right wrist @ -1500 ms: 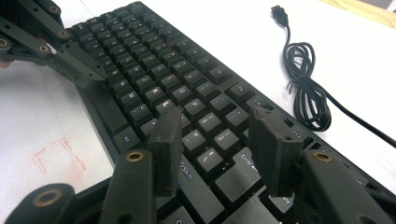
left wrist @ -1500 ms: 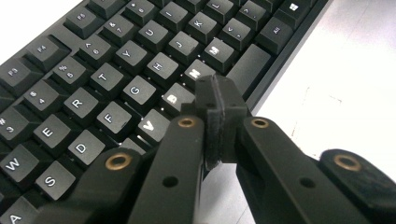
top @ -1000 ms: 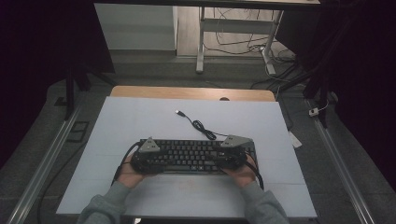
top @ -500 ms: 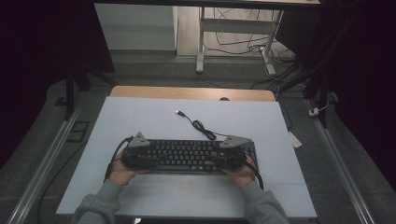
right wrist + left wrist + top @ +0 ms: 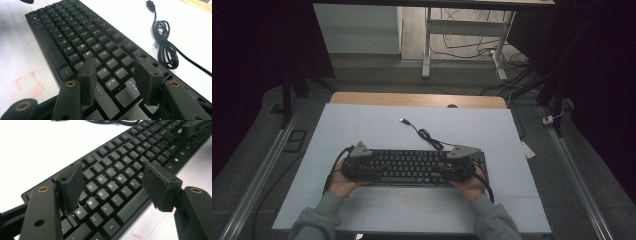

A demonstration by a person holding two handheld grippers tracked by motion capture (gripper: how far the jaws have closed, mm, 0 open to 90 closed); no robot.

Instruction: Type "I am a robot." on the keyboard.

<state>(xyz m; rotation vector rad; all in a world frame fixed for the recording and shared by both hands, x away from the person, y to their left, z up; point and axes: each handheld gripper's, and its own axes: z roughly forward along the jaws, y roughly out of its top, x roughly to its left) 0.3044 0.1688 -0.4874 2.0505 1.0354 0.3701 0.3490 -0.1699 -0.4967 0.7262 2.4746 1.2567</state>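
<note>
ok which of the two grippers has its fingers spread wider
The left gripper: several keys of the keyboard show between its fingers, whose jaws have just been opening. The right gripper has a narrower gap. Neither grips anything.

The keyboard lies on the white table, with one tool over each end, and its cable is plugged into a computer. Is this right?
Not quite. The cable is not plugged in: in the high view its USB plug lies loose on the table. The keyboard does lie there, the left tool and right tool over its ends.
</note>
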